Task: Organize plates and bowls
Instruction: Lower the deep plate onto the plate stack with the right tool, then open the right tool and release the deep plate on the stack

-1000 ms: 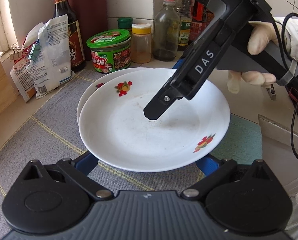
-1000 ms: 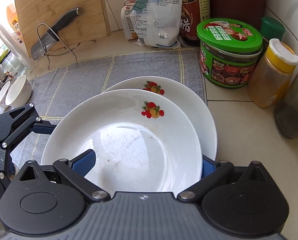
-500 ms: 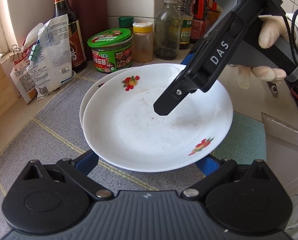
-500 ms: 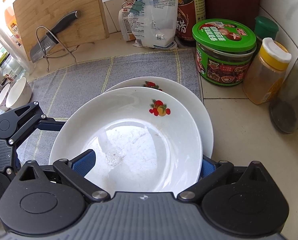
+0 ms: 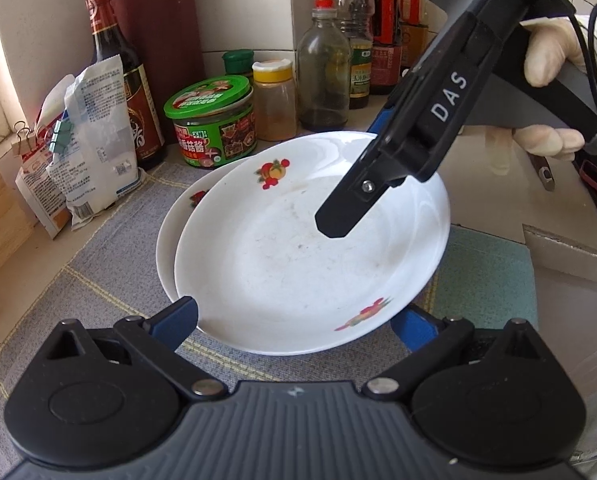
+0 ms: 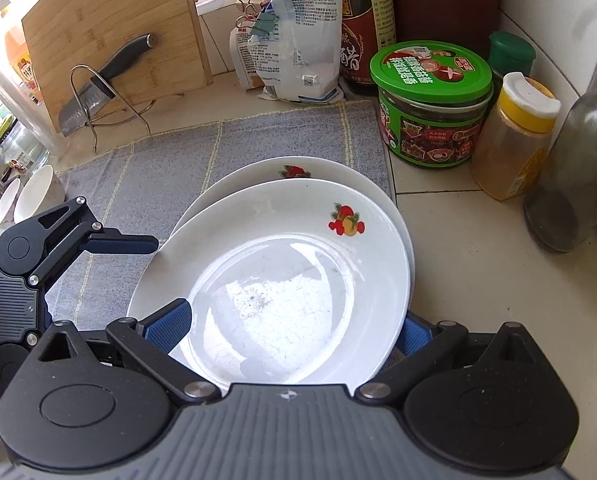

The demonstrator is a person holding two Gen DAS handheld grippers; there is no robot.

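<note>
Left wrist view: left gripper [image 5: 294, 322], jaws wide apart, straddling the near rim of a white ceramic plate with red fruit motifs [image 5: 298, 272]; this upper plate rests tilted on a second matching white plate [image 5: 178, 216] on a grey woven mat [image 5: 98, 264]. Right wrist view: right gripper [image 6: 294, 330], jaws likewise spread either side of the upper plate's near edge, grip not confirmable; beyond the jaws, a green-lidded sauce jar [image 6: 430, 100] and yellow-capped spice bottle [image 6: 514, 136].
</note>
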